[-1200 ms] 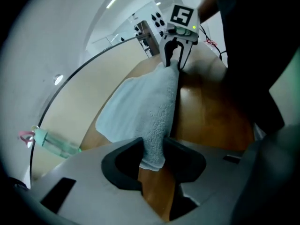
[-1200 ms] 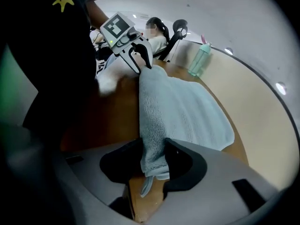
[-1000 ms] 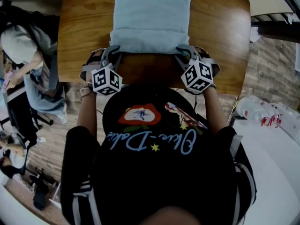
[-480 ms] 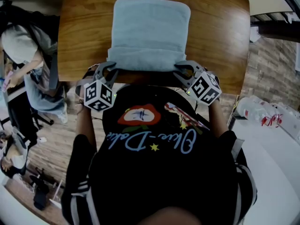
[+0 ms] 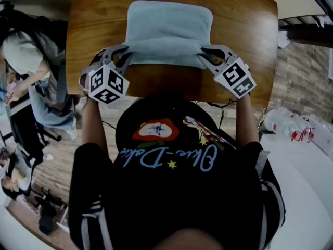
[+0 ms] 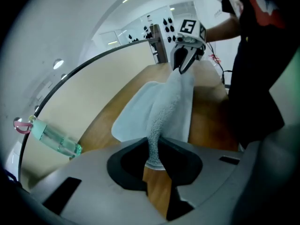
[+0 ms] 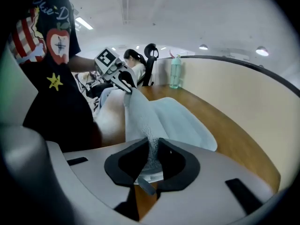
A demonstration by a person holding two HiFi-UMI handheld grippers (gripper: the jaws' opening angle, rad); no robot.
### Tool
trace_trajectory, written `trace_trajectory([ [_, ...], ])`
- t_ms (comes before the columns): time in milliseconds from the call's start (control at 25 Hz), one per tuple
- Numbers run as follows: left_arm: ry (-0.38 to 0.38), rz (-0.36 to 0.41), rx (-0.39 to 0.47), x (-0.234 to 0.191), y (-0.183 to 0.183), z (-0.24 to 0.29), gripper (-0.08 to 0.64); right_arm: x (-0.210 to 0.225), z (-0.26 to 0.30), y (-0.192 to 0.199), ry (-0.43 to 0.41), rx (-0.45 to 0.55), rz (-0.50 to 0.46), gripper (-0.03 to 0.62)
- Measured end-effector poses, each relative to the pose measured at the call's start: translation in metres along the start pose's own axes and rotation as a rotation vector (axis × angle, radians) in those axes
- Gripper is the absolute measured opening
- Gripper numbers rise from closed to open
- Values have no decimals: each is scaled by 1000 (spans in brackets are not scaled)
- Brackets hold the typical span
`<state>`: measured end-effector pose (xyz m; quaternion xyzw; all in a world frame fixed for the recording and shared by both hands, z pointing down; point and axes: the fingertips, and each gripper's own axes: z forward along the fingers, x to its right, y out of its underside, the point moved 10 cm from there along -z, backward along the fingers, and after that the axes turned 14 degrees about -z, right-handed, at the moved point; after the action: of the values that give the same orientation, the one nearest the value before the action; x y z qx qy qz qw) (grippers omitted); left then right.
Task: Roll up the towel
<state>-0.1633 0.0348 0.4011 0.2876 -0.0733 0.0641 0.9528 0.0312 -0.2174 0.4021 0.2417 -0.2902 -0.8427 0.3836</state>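
Plainly, both claws were clamped on the light-blue towel (image 5: 169,25). The left gripper (image 6: 153,159) pinched its near left corner. The right gripper (image 7: 151,159), whose jaws had just been closing, had the near right corner nipped between them. The near edge hung raised and stretched between the two, while the far part lay flat on the wooden table (image 5: 244,46). The main risk, as I judged it, was a slipped corner: each grip took only a thin bite of terry cloth, and a pull along the edge could draw it free. If one hand led the other while folding the edge over, the roll would likely start skewed and end up cone-shaped. Too little tension would probably leave a loose, sagging first turn. Pushing forward rather than turning over could simply slide the whole towel toward the table's far edge.
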Motion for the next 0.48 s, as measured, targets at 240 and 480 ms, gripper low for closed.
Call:
trace_trajectory([
  [240,-109,9,-1,-13,-9,42,69,19,30,9,59,-135,-61,61],
  [480,-196,3,16,-13,-5,61,97,20,50,15,95,-204,-96,92],
])
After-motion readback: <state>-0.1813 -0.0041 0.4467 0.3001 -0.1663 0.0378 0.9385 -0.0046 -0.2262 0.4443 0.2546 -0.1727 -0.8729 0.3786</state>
